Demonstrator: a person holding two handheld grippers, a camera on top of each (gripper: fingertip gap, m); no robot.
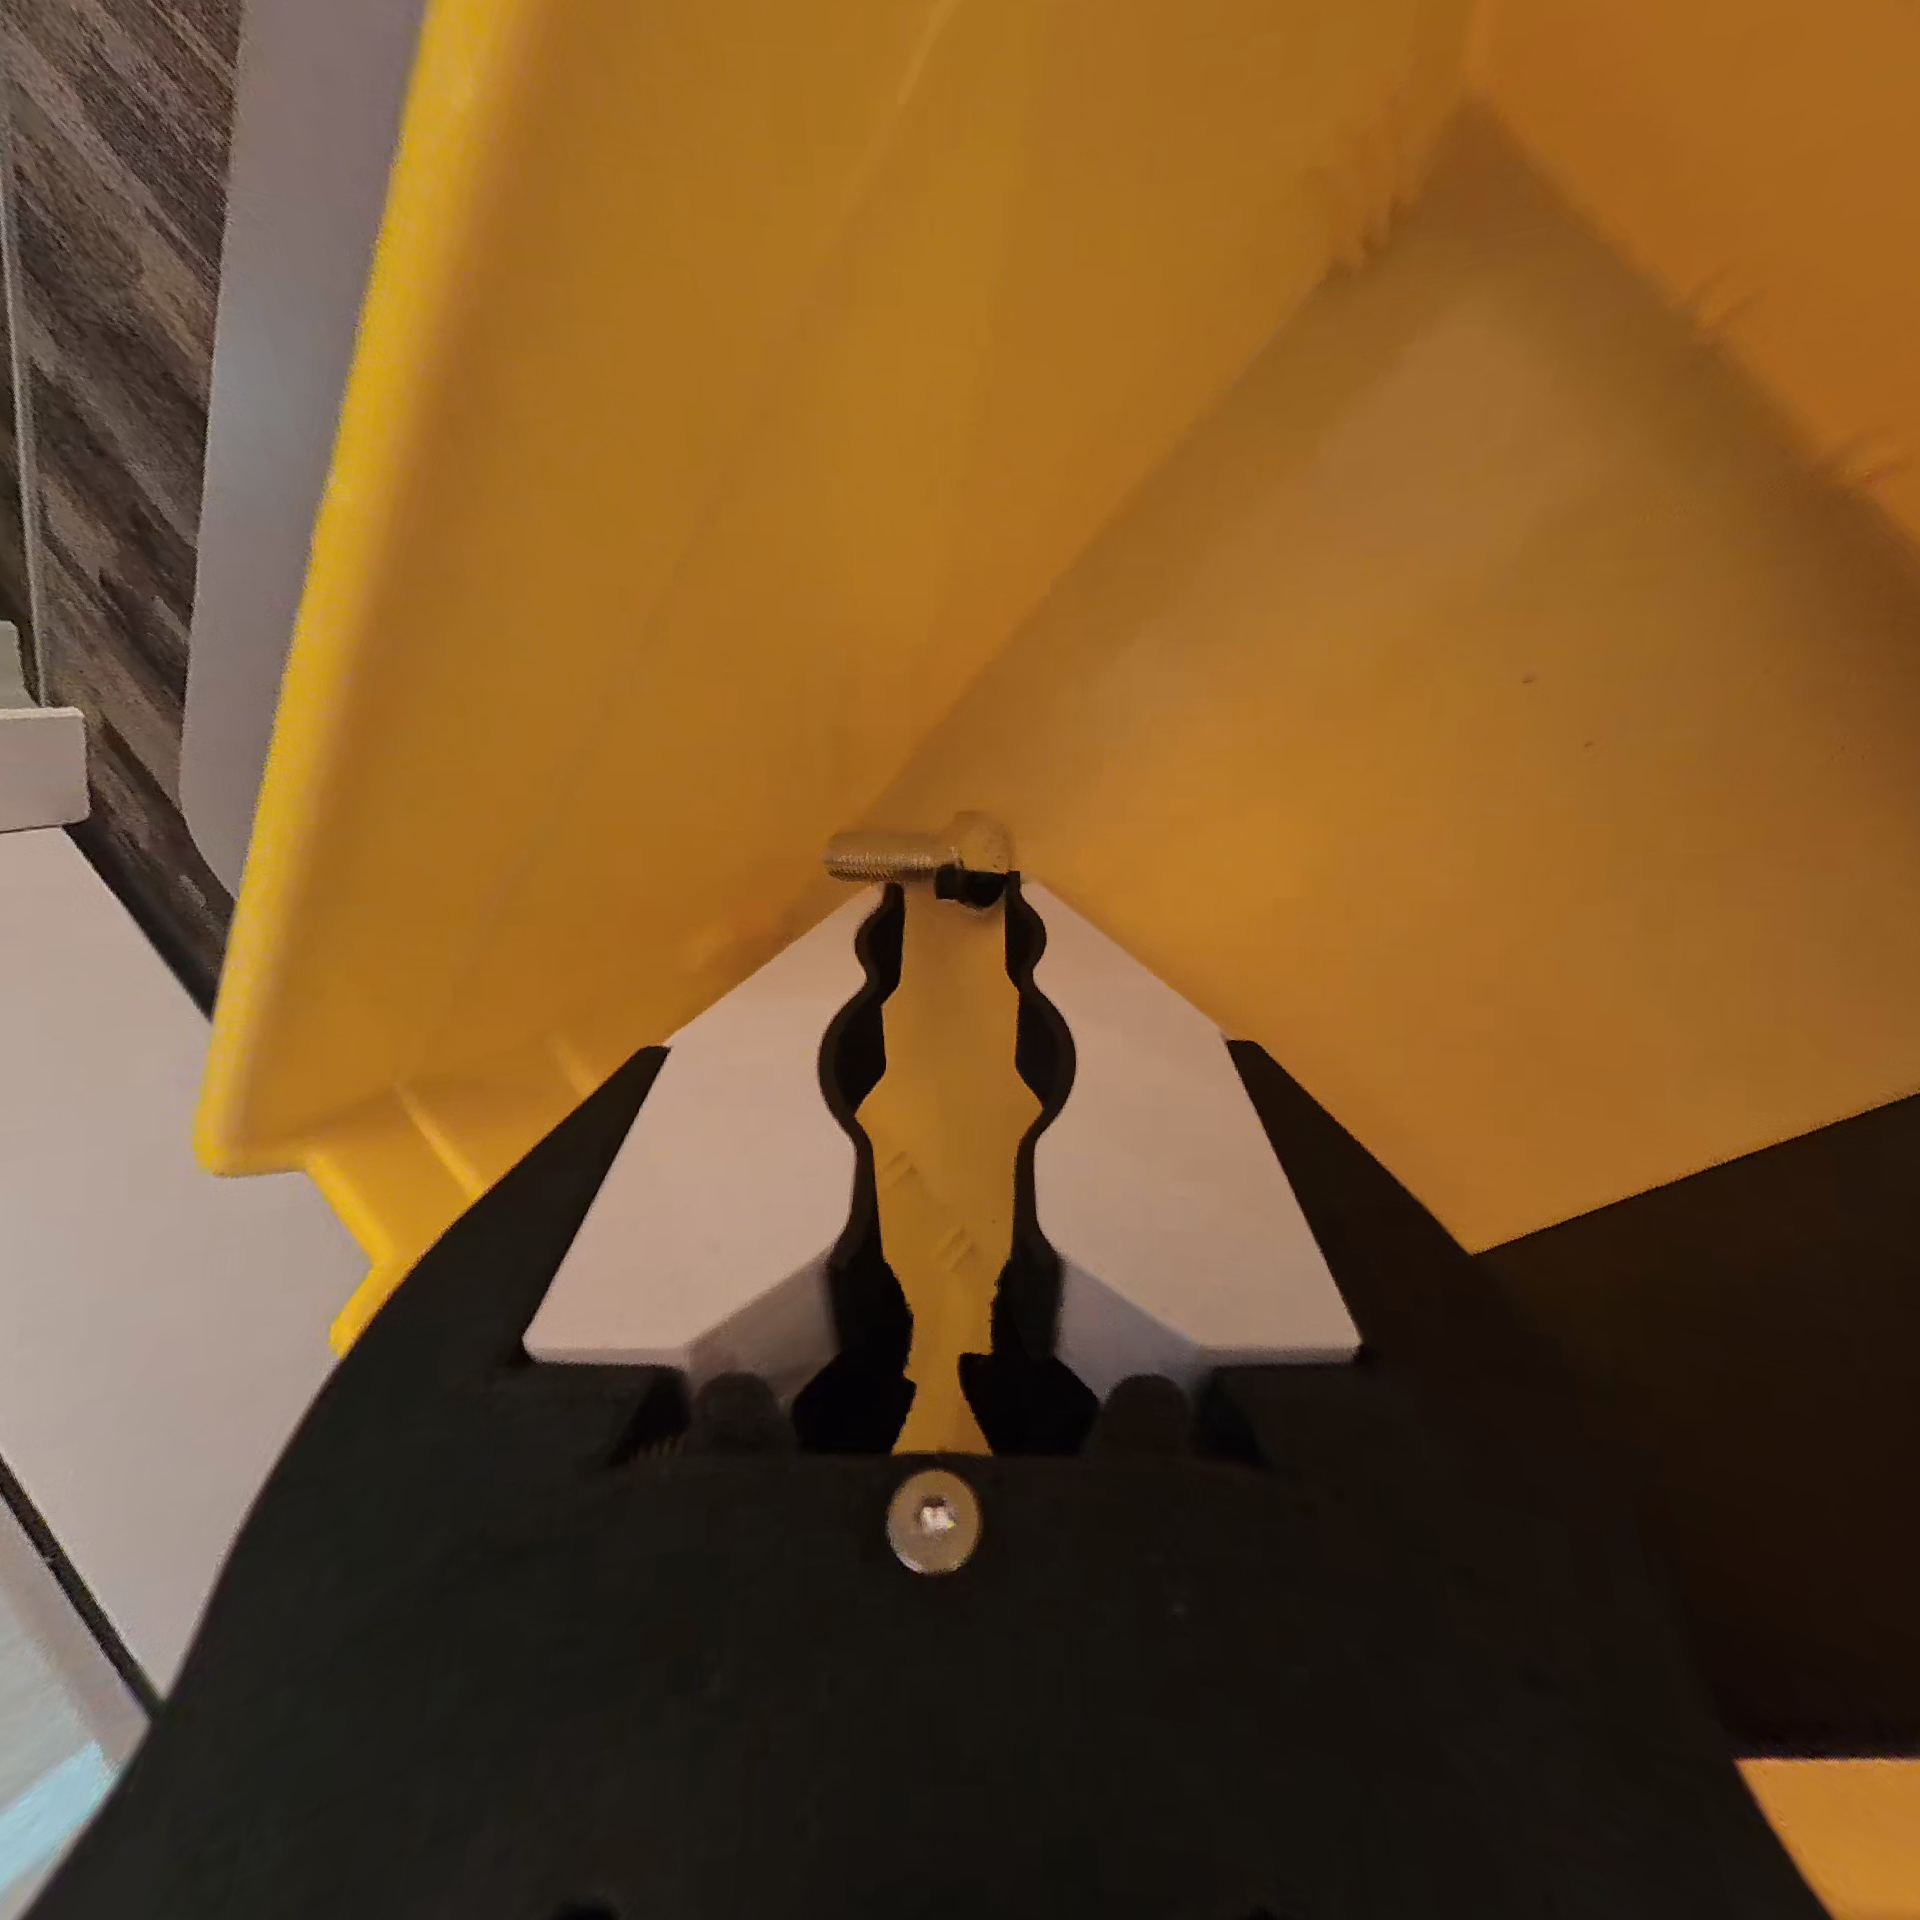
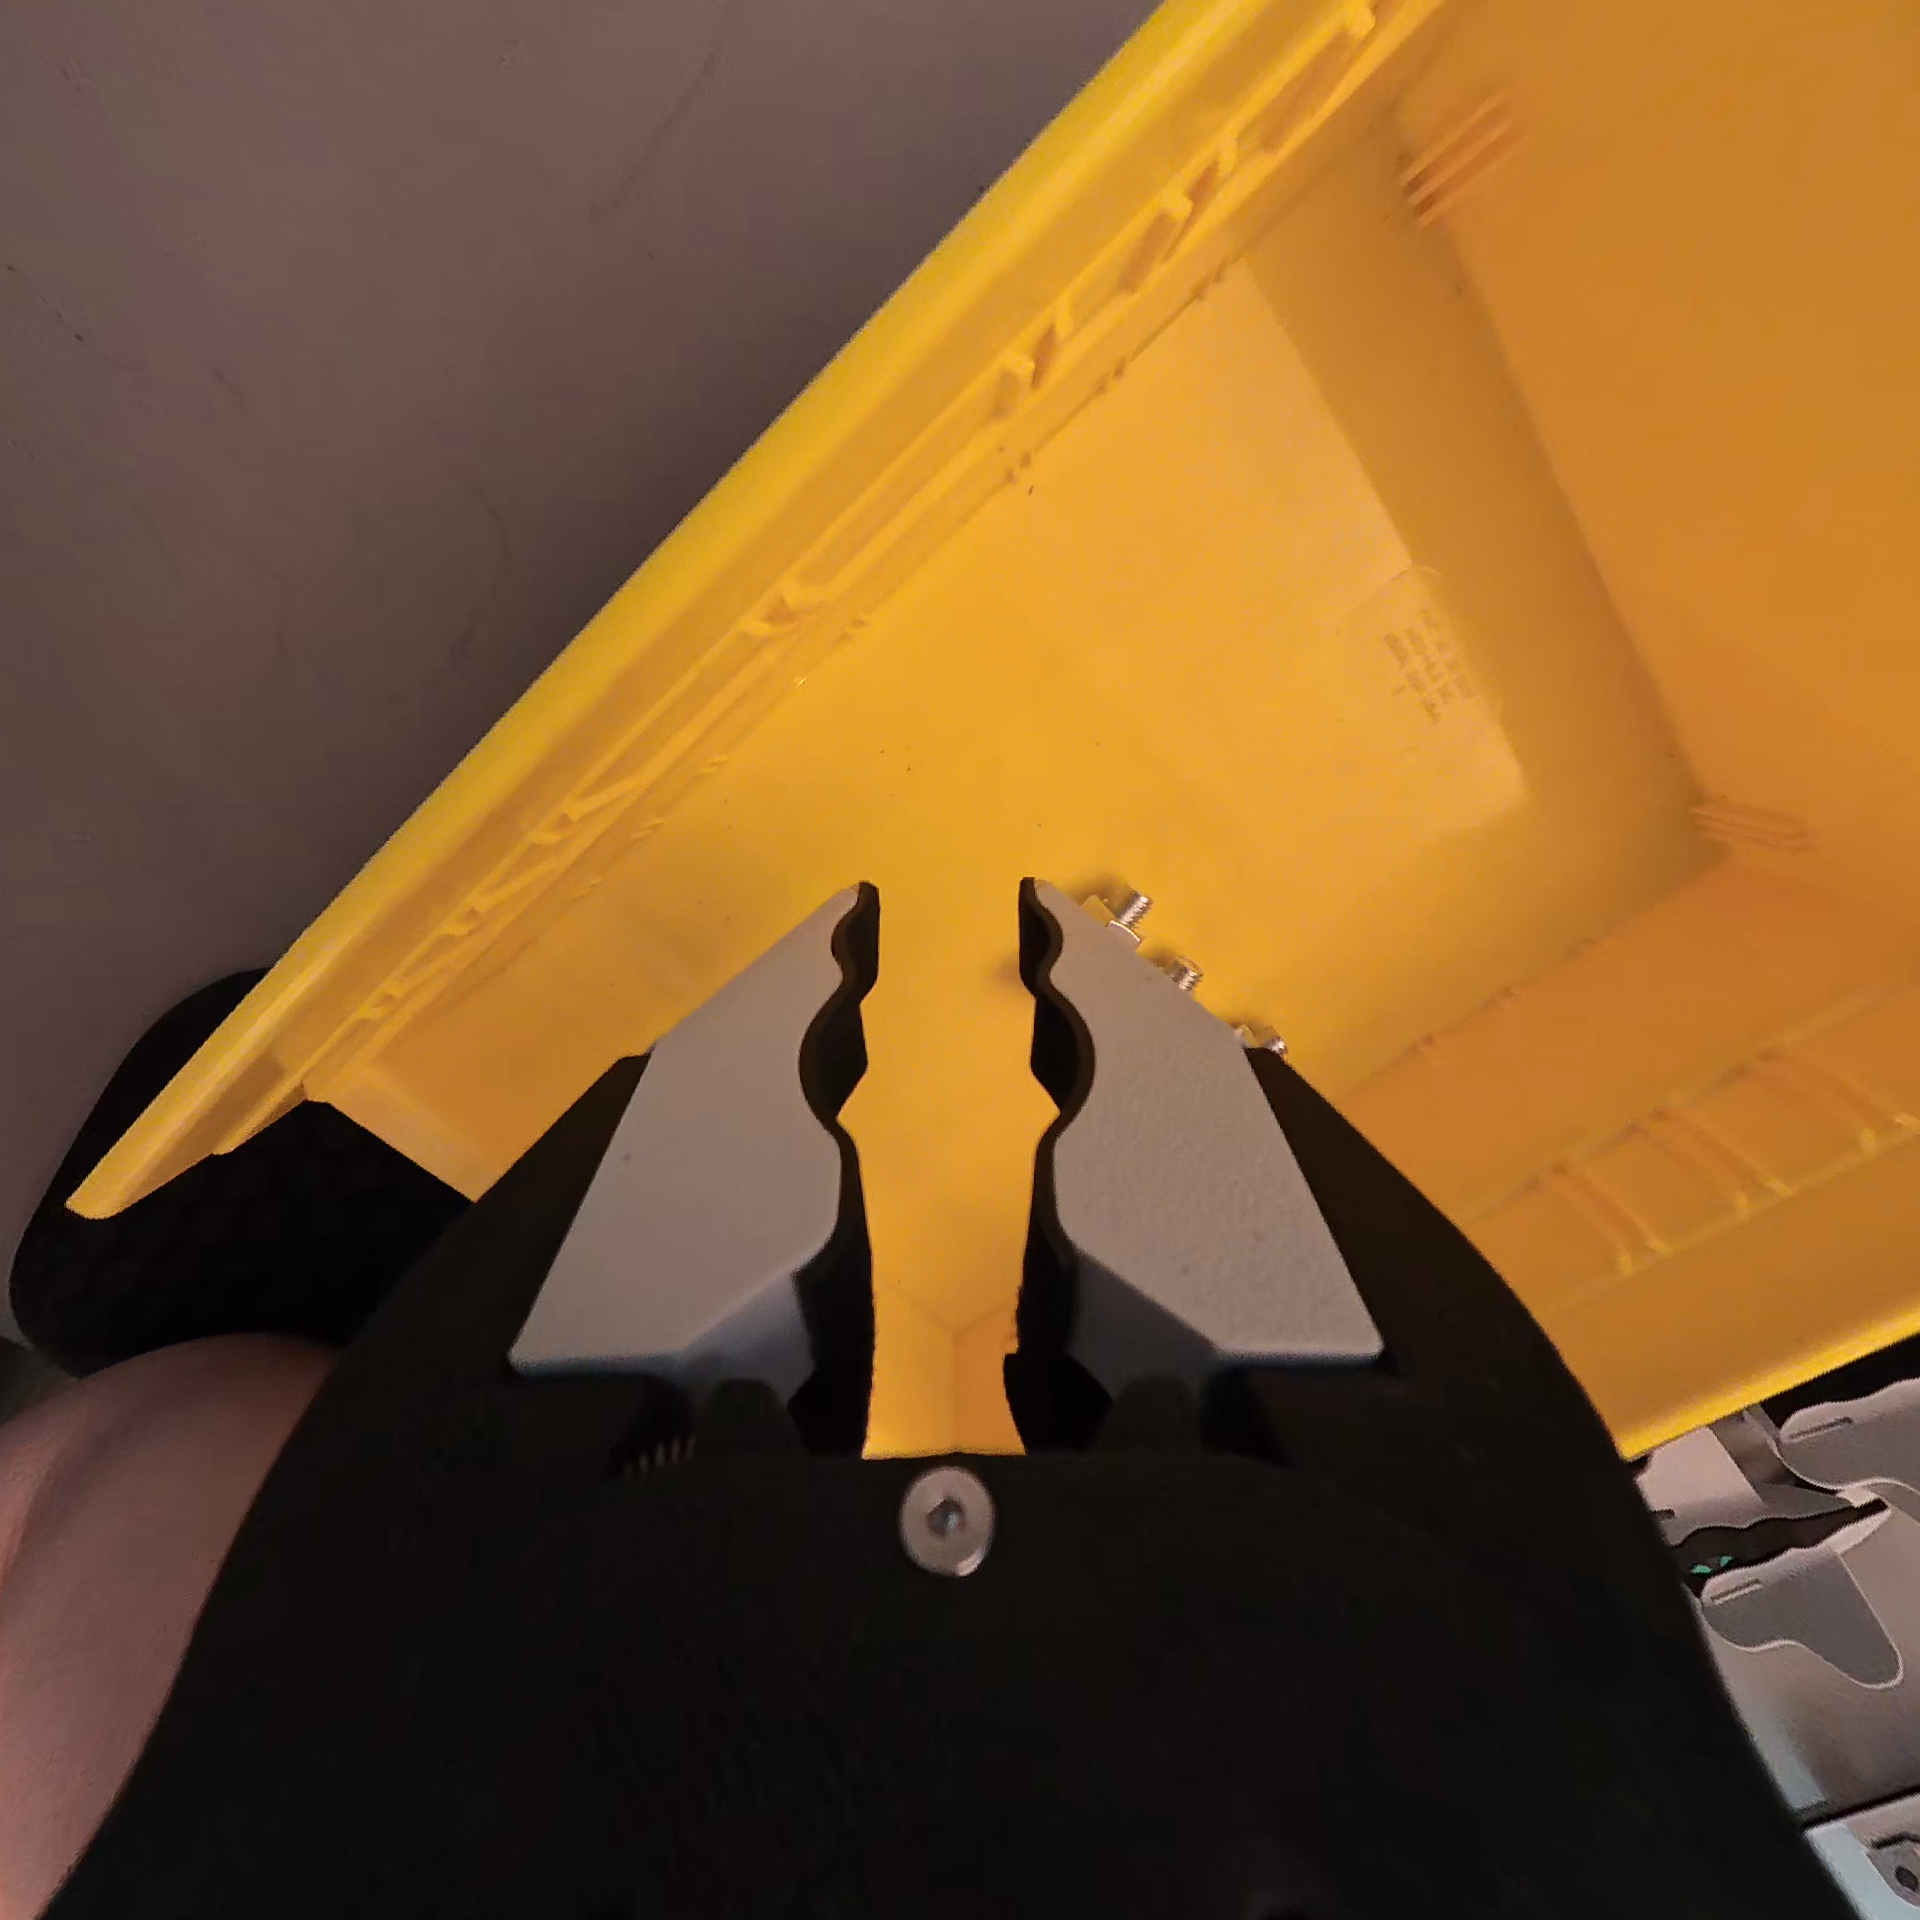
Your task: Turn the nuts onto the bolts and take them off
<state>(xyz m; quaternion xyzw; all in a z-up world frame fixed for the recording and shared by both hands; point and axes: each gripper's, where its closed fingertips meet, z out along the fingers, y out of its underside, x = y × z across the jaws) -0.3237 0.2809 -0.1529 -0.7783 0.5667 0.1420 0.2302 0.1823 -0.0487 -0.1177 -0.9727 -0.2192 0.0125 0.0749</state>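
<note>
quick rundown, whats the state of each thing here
left gripper: partly open, tips right at the bolt, grip unclear
bolt: lying on its side in the bin, no nut on it
right gripper: open, empty
yellow bin: open-topped
bolts with nuts: in the bin, beside the right gripper

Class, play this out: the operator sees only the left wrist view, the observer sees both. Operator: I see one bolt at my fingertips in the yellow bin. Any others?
Observer: Yes, three more bolts show beside the right gripper, partly hidden by its finger.
Operator: Is that gripper holding anything?
Observer: No, its jaws stand apart, only the yellow bin floor between them.
Operator: Any nuts on those bolts?
Observer: The farthest one seems to carry a nut; the others are too hidden to tell.
</note>
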